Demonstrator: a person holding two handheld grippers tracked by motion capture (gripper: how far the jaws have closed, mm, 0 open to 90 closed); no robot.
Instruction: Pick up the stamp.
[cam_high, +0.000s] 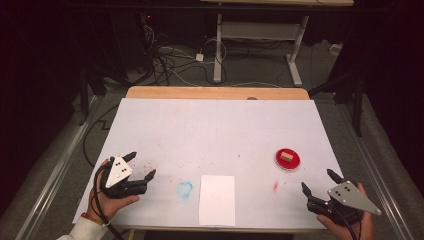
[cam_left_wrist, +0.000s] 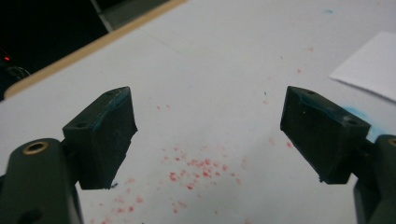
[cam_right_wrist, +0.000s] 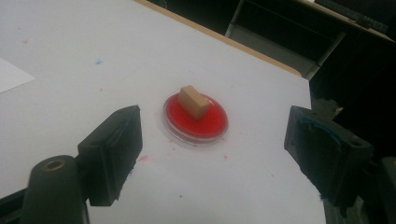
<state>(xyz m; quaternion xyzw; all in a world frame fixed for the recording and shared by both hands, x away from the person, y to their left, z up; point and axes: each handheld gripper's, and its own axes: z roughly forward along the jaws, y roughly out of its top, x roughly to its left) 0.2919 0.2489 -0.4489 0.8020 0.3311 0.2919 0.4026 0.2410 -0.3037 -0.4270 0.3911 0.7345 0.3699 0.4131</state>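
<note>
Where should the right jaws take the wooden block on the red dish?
Probably across the two long faces of the block, coming from above. It lies flat in the middle of the dish and rises above the low rim, so its sides are free. The right gripper is open and faces it.

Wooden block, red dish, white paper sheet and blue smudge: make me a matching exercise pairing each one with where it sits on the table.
Things:
1. wooden block
2. red dish
3. white paper sheet
4. blue smudge

Places:
A. at the table's near edge, about midway between the two grippers
B. on the white table cover, ahead of the right gripper
C. inside the dish, on its red surface
D. just left of the paper, on the side of the left gripper

Pairs: 1-C, 2-B, 3-A, 4-D
</note>
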